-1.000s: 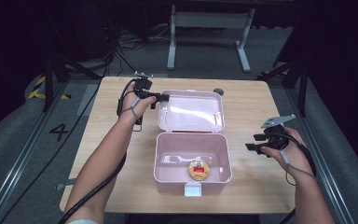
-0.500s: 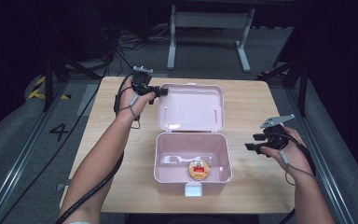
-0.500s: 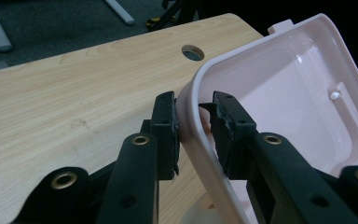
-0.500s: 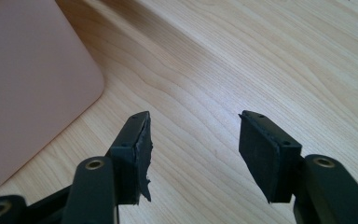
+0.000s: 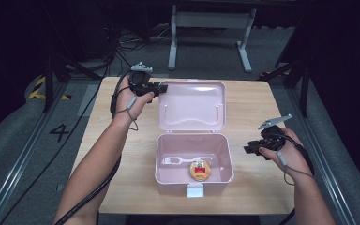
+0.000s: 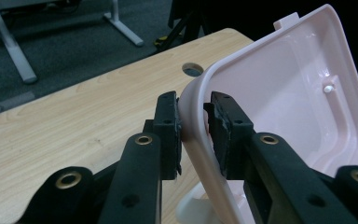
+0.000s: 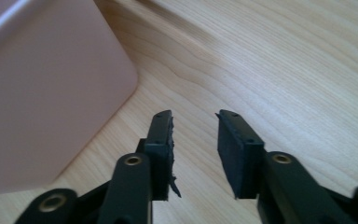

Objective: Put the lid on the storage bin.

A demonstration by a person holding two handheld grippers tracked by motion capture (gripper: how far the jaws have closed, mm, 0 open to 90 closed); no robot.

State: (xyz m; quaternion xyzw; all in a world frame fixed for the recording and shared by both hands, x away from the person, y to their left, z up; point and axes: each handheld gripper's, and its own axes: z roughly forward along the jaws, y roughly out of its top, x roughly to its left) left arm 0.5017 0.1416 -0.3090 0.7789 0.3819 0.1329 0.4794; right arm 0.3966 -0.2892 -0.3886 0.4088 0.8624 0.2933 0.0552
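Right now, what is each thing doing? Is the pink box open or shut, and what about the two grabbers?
Pink box: open, upright on the table.
Lid: swung back, leaning away from the box.
Left gripper: jaws on either side of the lid's rim, a small gap at one side.
Right gripper: open, holding nothing, beside the box.
White spoon: lying inside the box.
Round tin: lying inside the box.

A light wooden table (image 5: 122, 136) stands on grey floor (image 5: 18, 150); a white metal stand (image 5: 206, 28) sits far behind, dim.
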